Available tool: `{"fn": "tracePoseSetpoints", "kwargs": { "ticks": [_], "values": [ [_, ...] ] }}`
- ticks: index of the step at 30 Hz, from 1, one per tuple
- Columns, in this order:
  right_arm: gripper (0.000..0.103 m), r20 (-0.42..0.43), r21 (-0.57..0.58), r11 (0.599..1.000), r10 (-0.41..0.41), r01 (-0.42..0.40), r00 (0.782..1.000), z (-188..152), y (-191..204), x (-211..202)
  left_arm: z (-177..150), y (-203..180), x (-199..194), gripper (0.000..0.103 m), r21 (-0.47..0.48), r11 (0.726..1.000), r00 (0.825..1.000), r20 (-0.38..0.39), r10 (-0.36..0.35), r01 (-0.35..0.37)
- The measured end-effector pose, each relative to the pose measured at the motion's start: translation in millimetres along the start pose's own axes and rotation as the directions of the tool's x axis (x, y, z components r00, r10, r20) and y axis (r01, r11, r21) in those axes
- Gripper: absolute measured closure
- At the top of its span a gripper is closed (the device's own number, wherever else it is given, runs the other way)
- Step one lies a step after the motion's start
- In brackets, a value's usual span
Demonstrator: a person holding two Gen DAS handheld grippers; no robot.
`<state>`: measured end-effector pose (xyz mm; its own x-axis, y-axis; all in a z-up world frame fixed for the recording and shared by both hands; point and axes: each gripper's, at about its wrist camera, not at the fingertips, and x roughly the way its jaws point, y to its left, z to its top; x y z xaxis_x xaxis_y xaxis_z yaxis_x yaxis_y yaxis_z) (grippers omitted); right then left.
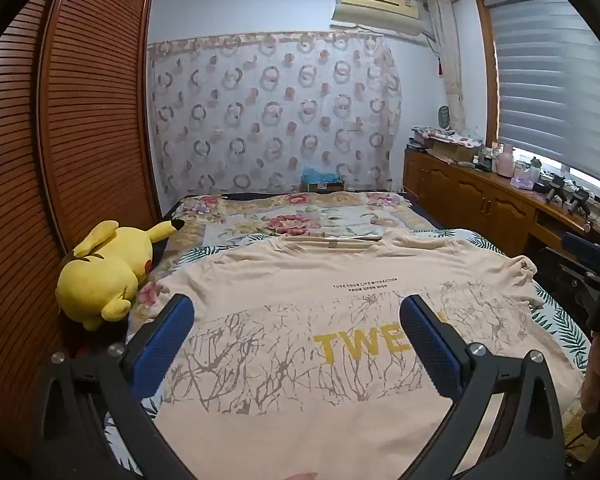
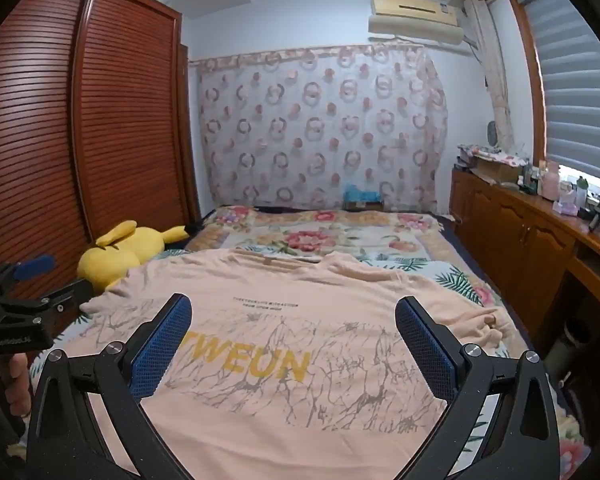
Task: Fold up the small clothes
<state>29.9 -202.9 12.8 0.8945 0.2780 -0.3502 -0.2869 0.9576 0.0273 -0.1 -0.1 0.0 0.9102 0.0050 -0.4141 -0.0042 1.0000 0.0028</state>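
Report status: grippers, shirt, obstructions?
Left gripper and right gripper open, empty. Beige printed cotton T-shirt flat on floral bedspread, unfolded. Yellow plush toy beside its left edge.

One peach T-shirt [image 1: 300,272] spread on one bed [image 1: 312,216] with a flowered cover; one yellow plush toy [image 1: 104,272] beside it, against one slatted wooden wardrobe [image 1: 80,120]. Two grippers, the left gripper [image 1: 298,320] and the right gripper [image 2: 294,320], each with two blue-padded fingers [image 2: 164,340] set wide apart and nothing between them. One air conditioner [image 1: 376,4] high on the wall, one ring-patterned curtain [image 1: 272,120], one window blind [image 1: 556,76], one long wooden cabinet [image 1: 472,196] with small clutter too crowded to count.
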Motion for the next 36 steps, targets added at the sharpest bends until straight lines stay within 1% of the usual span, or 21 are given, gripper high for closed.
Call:
{"fn": "tracePoseSetpoints", "kwargs": {
  "ticks": [8, 10, 15, 19, 36],
  "values": [
    [0.0, -0.001, 0.006, 1.0, 0.005, -0.005, 1.0, 0, 0, -1, -7, -14, 0, 0.0, -0.011, 1.0, 1.0, -0.001, 0.007, -0.007],
    [0.0, 0.001, 0.007, 1.0, 0.002, -0.002, 1.0, 0, 1, -1, 0, 2, 0, 0.0, -0.025, 1.0, 1.0, -0.008, -0.009, 0.009],
    [0.0, 0.0, 0.005, 1.0, 0.003, -0.003, 1.0, 0, 1, -1, 1, -1, 0, 0.0, -0.025, 1.0, 1.0, -0.006, 0.0, 0.0],
    [0.0, 0.001, 0.007, 1.0, 0.004, -0.004, 1.0, 0, 1, -2, 2, 4, -3, 0.0, -0.038, 0.999, 1.0, -0.005, -0.005, 0.005],
    [0.0, 0.001, 0.01, 1.0, 0.006, -0.006, 1.0, 1, 0, -1, 1, 6, -1, 0.0, -0.036, 0.999, 1.0, -0.002, -0.002, 0.002]
  ]
}}
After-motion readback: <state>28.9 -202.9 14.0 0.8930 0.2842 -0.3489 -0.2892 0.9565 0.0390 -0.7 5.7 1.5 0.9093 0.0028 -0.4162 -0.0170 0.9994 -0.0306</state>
